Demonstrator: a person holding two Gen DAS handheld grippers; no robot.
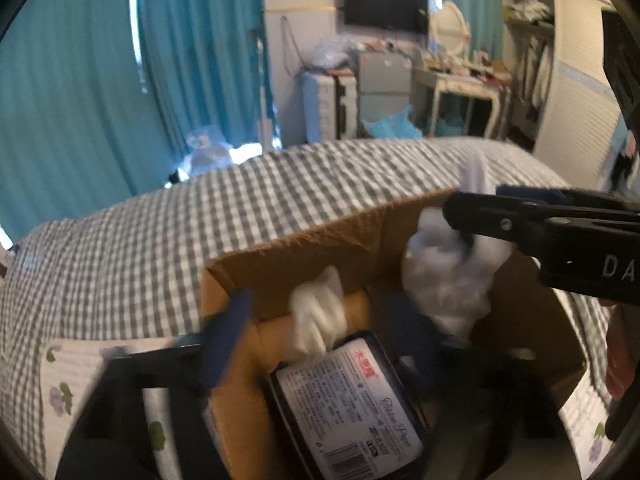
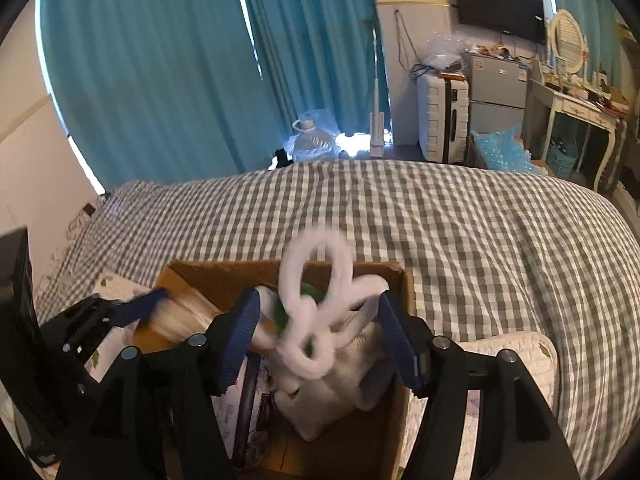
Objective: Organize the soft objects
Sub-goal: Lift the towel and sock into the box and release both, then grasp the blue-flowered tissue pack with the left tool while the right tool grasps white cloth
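Note:
A brown cardboard box (image 1: 280,256) stands on the checked bed; it also shows in the right wrist view (image 2: 224,272). Inside lie a black-edged tissue pack (image 1: 352,404) and a white soft toy (image 2: 340,392). My left gripper (image 1: 320,340) hovers over the box with its blue fingers wide apart and nothing between them. My right gripper (image 2: 316,344) is above the box, jaws apart; the toy's blurred white fluffy loops (image 2: 316,304) hang between the fingers without being pinched. In the left wrist view the right gripper (image 1: 472,216) reaches in beside the white toy (image 1: 448,280).
The grey-and-white checked bedspread (image 2: 480,240) spreads around the box. A quilted floral pad (image 2: 516,348) lies under the box. Blue curtains (image 2: 160,60), a white suitcase (image 2: 440,120), a small fridge (image 2: 496,84) and a dressing table (image 2: 576,108) stand beyond the bed.

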